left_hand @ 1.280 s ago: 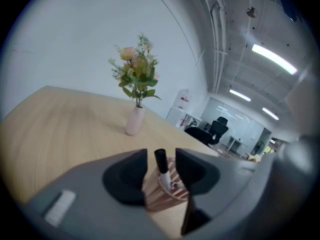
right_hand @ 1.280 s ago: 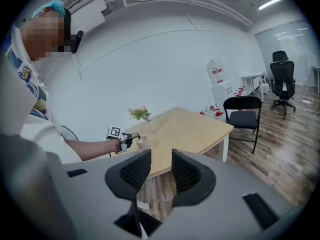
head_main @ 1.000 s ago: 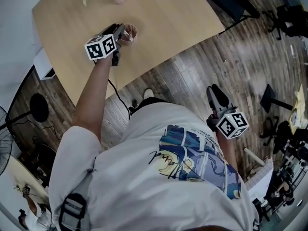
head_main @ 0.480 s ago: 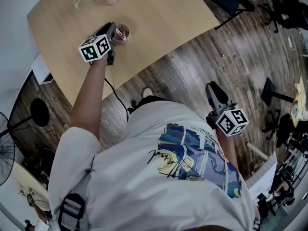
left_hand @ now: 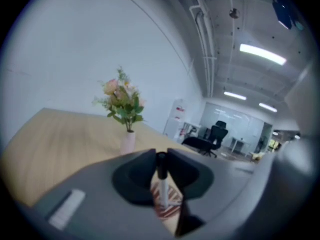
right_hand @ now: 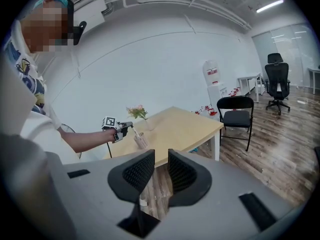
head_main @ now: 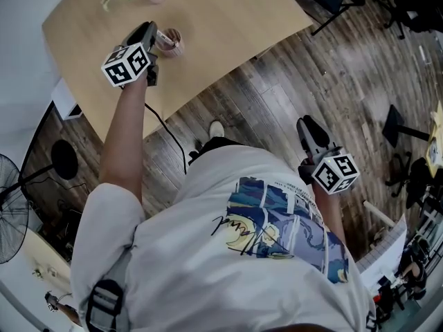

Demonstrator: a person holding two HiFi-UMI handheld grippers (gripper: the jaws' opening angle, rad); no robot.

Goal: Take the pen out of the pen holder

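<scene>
The head view looks steeply down past the person's (head_main: 228, 254) shoulders, with the bench (head_main: 228, 19) far off at the frame's 12 o'clock edge. The left gripper view sits low and close over that bench, the vase (left_hand: 128, 143) near 9 o'clock. The right gripper view stands well back across the floor (right_hand: 270, 149) — sharing bench, vase and left tool (right_hand: 127, 126) with the head view.

Your table (head_main: 228, 19) is pale wood, smooth and matt; the floor (head_main: 332, 81) beneath is dark plank with a slight sheen. Your left gripper (left_hand: 161, 156) has a matt grey plastic shell and dark, dull pads (left_hand: 137, 176). The pen (left_hand: 162, 181) looks smooth white plastic.
</scene>
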